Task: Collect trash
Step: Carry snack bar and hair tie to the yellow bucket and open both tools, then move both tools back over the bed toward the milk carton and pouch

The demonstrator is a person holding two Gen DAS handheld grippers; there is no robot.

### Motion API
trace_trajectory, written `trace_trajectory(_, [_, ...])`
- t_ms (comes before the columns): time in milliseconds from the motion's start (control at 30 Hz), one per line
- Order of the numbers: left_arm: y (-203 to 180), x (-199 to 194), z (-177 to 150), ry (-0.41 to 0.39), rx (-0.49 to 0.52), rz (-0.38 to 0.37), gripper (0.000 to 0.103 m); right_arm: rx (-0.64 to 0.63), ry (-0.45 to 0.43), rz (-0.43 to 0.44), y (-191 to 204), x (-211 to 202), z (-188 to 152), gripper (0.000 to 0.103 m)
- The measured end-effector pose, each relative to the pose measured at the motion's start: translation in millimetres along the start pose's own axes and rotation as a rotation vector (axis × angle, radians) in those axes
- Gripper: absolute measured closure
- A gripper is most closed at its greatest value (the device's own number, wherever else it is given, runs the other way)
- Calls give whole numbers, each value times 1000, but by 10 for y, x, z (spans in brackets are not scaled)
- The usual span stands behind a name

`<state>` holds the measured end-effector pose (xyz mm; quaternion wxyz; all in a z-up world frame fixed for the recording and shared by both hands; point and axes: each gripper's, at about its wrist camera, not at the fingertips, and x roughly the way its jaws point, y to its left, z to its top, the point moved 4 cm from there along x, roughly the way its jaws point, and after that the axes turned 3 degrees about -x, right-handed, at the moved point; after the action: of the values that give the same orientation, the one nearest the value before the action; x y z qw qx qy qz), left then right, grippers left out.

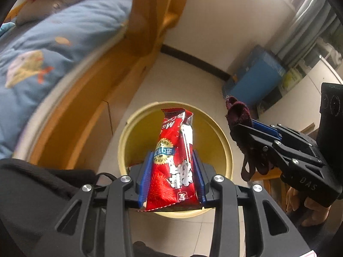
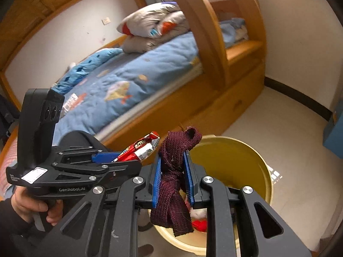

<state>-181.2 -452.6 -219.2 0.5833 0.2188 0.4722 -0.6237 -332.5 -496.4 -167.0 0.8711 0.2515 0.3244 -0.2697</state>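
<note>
Red snack wrapper (image 1: 174, 162), center of the left wrist view, pinched upright btwn the blue pads of the left gripper (image 1: 173, 171), right over the yellow bin (image 1: 137, 117), likely so it drops in on release. Right gripper (image 2: 173, 177), center-bottom of its own view, clamps a dark red fabric strip (image 2: 175, 177) w/ ends dangling above the same bin. Blue-quilted bed (image 2: 133, 79) in a wood frame sits upper left; pale floor around.
</note>
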Motion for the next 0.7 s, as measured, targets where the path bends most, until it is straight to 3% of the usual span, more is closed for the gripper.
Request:
trace_trajectory(100, [-50, 146, 4, 30, 4, -3, 67, 10, 11, -18, -124, 28, -48, 83])
trace_trajectory(167, [-71, 235, 13, 48, 15, 9, 59, 19, 19, -38, -207, 25, -58, 79])
trace_trajectory(200, [-73, 283, 14, 52, 29, 35, 39, 32, 26, -52, -266, 30, -63, 76])
trace_trajectory(233, [-71, 319, 6, 49, 52, 72, 25, 52, 31, -64, -330, 24, -68, 69])
trace_trajectory(300, [-47, 382, -29, 43, 69, 115, 22, 89, 20, -74, -446, -25, -86, 62])
trace_trajectory(400, [0, 406, -46, 73, 48, 90, 21, 132, 15, -90, -571, -56, -131, 42])
trace_trajectory(700, [97, 260, -23, 39, 7, 67, 18, 162, 18, -59, -519, -35, -138, 42])
